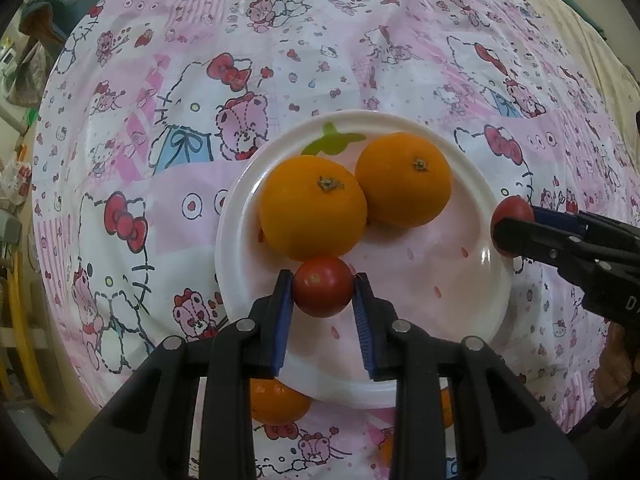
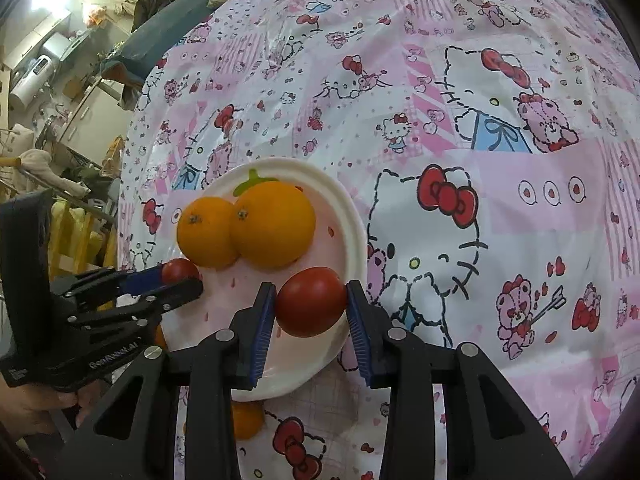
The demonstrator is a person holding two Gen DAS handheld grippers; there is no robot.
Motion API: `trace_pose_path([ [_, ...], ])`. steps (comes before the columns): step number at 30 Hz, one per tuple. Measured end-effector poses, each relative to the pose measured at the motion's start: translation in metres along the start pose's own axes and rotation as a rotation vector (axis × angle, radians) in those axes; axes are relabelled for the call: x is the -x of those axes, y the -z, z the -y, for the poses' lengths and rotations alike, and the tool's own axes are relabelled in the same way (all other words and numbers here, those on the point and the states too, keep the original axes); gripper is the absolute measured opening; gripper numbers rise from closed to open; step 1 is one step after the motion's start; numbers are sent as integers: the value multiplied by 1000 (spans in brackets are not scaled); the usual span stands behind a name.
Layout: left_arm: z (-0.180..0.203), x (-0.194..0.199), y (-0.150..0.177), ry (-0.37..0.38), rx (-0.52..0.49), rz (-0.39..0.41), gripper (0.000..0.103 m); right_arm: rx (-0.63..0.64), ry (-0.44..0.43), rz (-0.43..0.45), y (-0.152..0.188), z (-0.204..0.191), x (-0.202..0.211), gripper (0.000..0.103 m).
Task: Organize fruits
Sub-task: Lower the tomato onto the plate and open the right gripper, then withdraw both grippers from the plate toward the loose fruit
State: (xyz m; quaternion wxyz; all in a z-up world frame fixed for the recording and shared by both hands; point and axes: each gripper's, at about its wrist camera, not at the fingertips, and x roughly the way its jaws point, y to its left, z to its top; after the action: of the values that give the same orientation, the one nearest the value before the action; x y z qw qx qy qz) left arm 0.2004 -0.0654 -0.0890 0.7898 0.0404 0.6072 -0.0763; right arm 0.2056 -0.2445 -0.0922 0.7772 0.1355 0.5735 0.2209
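Tomatoes, one in each hand-held gripper, hang over a white plate where two oranges already sit touching each other on the far half. The left gripper is clamped on a small tomato, its blue pads pressing both sides, just in front of the nearer orange and above the plate's middle. The second orange lies behind and to the right of the first. The right gripper is closed on a larger tomato over the plate's right rim, as its own camera shows. A third orange rests on the patterned tablecloth just off the plate's near edge, partly hidden under the left gripper, and a sliver of another orange fruit shows near it.

The step in hand appears to be setting both tomatoes down on the plate. Done well, it likely means lowering each tomato until it touches the plate's bare near half before the pads part, since round fruit dropped from a height would roll. The left tomato should land clear of the nearer orange so as not to nudge it. The right one should move inward from the rim, well apart from the left gripper, so the two tools do not collide.
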Motion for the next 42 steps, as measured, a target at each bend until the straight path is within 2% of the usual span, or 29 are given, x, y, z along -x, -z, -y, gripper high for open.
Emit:
trace_pose_path([
  [8,2,1,0,-11,-12,8,26,-6,-11,12,-2,0,2,40],
  [10,3,2,-1,-3,-14,9,26,-9,-14,19,-2,1,4,47],
  [12,3,4,-1,-8,-16,14,26,-10,-13,38,-3,1,8,61],
  [15,1,6,-2,-9,-15,12,27,-17,-19,52,-5,2,13,62],
  [16,1,7,-2,1,-12,11,35,-20,-21,55,-6,3,14,63],
  [17,0,8,-2,5,-8,13,56,-25,-21,63,-7,4,17,66],
  [19,-2,16,-1,7,8,47,75,-32,-16,77,-9,6,20,69],
  [24,-4,31,-2,7,18,101,76,-37,-1,103,-11,7,30,75],
  [26,-6,35,-1,31,28,110,76,-35,7,119,-10,6,34,77],
  [31,-11,52,3,26,41,168,76,-13,25,171,-11,-1,50,77],
  [36,-22,71,11,18,82,224,76,-27,2,214,-4,-7,69,77],
  [42,-34,90,25,-4,99,269,76,-10,-15,225,14,-21,85,77],
])
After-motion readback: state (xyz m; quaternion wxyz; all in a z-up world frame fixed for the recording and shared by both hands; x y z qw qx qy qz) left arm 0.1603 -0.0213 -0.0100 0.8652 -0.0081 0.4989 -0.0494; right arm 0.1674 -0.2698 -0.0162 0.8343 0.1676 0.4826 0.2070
